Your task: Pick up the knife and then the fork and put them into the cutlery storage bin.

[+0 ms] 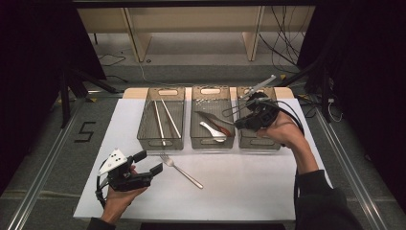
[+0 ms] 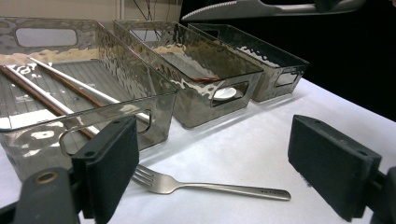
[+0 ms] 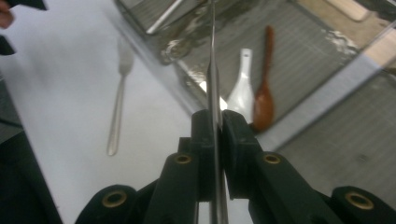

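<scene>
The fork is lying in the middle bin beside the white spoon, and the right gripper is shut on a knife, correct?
Not quite. The fork lies on the white table in front of the bins, not in the middle bin; the high view shows it. The right gripper is indeed shut on the knife.

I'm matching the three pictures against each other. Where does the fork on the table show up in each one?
High view: fork lies on the white table, lower centre, before the bins.
Left gripper view: bottom centre, between the open black jaws.
Right gripper view: left side, blurred, tines upward.
Shared landmark: the middle bin holding the white spoon.
</scene>
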`<state>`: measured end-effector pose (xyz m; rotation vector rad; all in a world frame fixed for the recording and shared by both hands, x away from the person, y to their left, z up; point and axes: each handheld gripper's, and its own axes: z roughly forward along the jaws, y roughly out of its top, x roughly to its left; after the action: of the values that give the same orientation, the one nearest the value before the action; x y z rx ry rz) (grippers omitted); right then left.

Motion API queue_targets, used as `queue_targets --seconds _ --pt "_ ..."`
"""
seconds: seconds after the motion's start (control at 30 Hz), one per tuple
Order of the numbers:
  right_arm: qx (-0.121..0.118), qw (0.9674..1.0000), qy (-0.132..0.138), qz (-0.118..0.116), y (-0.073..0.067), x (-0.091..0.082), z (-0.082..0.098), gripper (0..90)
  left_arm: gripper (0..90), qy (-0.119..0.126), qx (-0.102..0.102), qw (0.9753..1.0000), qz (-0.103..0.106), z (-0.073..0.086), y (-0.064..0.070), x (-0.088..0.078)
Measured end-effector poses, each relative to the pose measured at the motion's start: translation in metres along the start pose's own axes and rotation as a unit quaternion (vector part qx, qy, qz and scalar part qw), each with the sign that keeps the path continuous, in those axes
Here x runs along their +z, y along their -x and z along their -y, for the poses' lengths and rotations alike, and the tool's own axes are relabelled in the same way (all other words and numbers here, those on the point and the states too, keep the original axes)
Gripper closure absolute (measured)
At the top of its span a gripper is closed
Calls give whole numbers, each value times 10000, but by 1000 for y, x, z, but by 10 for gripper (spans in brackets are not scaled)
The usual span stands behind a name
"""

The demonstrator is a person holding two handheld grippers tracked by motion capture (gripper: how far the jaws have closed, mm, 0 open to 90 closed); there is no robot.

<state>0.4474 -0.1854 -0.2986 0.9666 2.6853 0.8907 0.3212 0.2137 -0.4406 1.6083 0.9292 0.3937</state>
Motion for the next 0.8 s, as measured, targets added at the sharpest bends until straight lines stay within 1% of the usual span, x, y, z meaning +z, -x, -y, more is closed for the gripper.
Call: queue_targets --seconds 0.07,0.13,0.17,0.27,0.37,0.43,0.5,0.6,0.7,0.73,0.8 --pt "85 9999 41 80 8 -3 1 845 161 -1 2 10000 -1 0 0 0" --pt "221 9996 64 182 17 -5 2 846 161 -2 1 10000 -1 0 0 0" --pt "301 9992 34 246 22 -6 2 846 161 -1 0 10000 -1 0 0 0" --pt "513 9979 28 387 37 -9 4 846 161 1 -5 10000 -1 0 0 0" --pt "749 9959 13 504 51 -10 7 845 161 2 -8 10000 1 0 0 0" --pt "877 9944 -18 596 60 -10 9 846 161 3 -7 10000 0 0 0 0" --pt "1031 9921 -66 706 68 -9 12 846 161 5 -10 10000 -3 0 0 0" --pt "1205 9895 -138 787 79 -7 17 846 161 10 -16 10000 -6 0 -1 0" --pt "1341 9874 -150 826 86 -7 22 845 161 4 -13 10000 -5 0 -1 0" --pt "1381 9865 -164 869 89 -6 23 845 161 10 -15 10000 -6 0 -1 0" --pt "1481 9836 -239 1006 93 -5 26 845 161 8 -13 10000 -3 0 0 0"
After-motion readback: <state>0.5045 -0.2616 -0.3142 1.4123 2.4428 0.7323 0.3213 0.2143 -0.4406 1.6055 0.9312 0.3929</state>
